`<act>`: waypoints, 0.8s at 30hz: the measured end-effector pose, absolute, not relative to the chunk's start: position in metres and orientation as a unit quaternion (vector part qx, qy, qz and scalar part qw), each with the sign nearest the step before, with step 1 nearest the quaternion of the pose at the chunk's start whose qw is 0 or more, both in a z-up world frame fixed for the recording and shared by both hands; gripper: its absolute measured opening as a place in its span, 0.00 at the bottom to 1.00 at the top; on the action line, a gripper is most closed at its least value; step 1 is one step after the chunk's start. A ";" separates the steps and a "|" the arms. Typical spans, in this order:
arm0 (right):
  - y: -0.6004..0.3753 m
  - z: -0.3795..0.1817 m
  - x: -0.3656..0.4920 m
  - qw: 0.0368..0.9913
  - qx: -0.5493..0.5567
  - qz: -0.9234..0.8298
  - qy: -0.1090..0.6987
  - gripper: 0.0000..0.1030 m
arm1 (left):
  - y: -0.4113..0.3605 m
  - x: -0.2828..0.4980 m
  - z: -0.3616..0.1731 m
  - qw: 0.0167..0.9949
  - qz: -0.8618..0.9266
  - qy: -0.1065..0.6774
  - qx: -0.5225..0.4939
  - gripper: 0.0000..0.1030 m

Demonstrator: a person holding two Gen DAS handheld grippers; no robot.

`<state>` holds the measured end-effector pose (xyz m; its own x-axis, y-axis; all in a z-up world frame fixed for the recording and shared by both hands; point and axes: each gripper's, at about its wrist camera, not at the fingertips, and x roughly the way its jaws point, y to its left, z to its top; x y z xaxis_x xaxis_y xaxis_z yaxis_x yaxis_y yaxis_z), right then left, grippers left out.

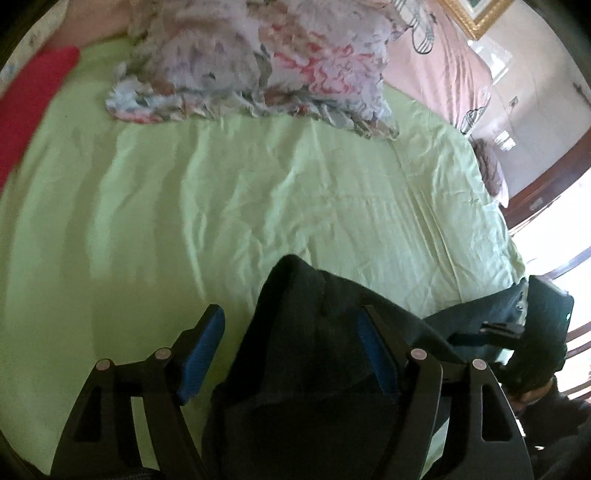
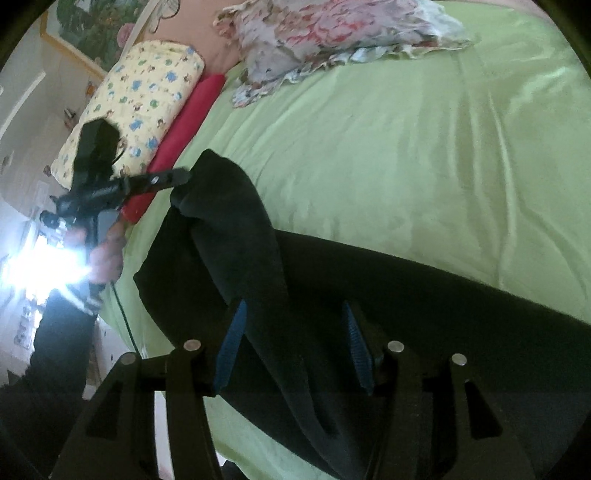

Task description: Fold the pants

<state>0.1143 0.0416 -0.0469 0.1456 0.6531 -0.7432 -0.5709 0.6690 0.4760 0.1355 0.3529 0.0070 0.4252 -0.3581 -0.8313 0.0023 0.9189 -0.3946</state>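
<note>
Both tools (image 1: 291, 354) (image 2: 291, 347) open astride dark pants (image 2: 229, 229).

Bed (image 1: 258, 192) under wrinkled green sheet, floral pillow (image 1: 266, 62) at its head, gilt-framed picture (image 1: 476, 14) on wall, strong window glare (image 2: 40, 266).

The pants (image 2: 369, 295) run off the bottom edge, their full length cut off.
</note>
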 end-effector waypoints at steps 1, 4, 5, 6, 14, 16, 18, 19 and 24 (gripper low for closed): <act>0.044 -0.048 0.115 0.754 0.037 0.407 0.515 0.53 | 0.354 0.140 0.003 0.821 -0.118 0.529 -0.177 0.73; 0.054 -0.051 0.118 0.747 0.027 0.414 0.519 0.53 | 0.351 0.147 -0.006 0.811 -0.133 0.539 -0.184 0.66; 0.058 -0.051 0.119 0.745 0.022 0.418 0.519 0.53 | 0.350 0.148 -0.009 0.810 -0.135 0.541 -0.183 0.54; 0.062 -0.052 0.119 0.744 0.016 0.421 0.518 0.53 | 0.348 0.149 -0.011 0.809 -0.137 0.543 -0.180 0.45; 0.074 -0.052 0.113 0.758 -0.031 0.431 0.489 0.08 | 0.341 0.125 0.008 0.838 -0.125 0.510 -0.150 0.08; 0.072 -0.046 0.108 0.764 -0.035 0.435 0.475 0.07 | 0.340 0.113 0.018 0.848 -0.119 0.497 -0.140 0.08; 0.070 -0.041 0.102 0.770 -0.039 0.440 0.461 0.07 | 0.341 0.099 0.030 0.859 -0.115 0.481 -0.133 0.07; 0.070 -0.038 0.099 0.772 -0.041 0.441 0.455 0.07 | 0.341 0.091 0.036 0.865 -0.113 0.470 -0.131 0.07; 0.066 -0.023 0.076 0.785 -0.062 0.456 0.415 0.07 | 0.343 0.044 0.061 0.896 -0.103 0.411 -0.133 0.07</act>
<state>0.0756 0.0664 -0.0232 0.2397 0.6641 -0.7081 -0.7670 0.5767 0.2812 0.0442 0.3427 0.0607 0.6402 -0.2940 -0.7097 0.0759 0.9436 -0.3224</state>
